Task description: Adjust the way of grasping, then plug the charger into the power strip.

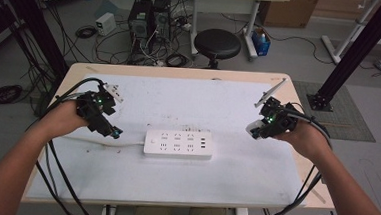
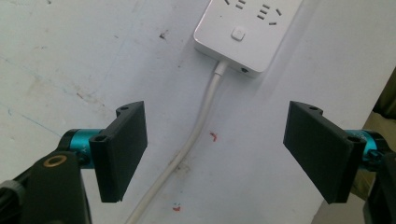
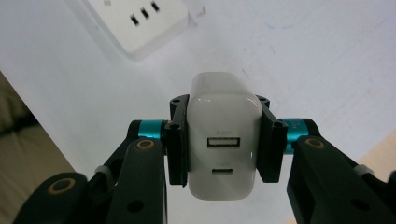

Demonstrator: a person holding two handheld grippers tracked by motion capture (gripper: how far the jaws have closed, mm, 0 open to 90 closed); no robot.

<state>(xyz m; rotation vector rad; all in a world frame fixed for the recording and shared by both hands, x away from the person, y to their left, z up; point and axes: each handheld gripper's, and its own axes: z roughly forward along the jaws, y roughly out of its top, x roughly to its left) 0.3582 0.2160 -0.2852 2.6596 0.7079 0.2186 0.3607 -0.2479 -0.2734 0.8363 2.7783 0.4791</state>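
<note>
The right gripper [image 3: 223, 144] clamps a white USB charger [image 3: 223, 140] between its two jaws, lifted clear of the counter [image 1: 254, 176], port face toward the gripper's own camera. The white power strip [image 1: 178, 144] lies flat on the counter ahead of it. The left gripper [image 2: 215, 149] hovers with jaws spread and empty, the strip's cord [image 2: 196, 135] running beneath the gap.
</note>
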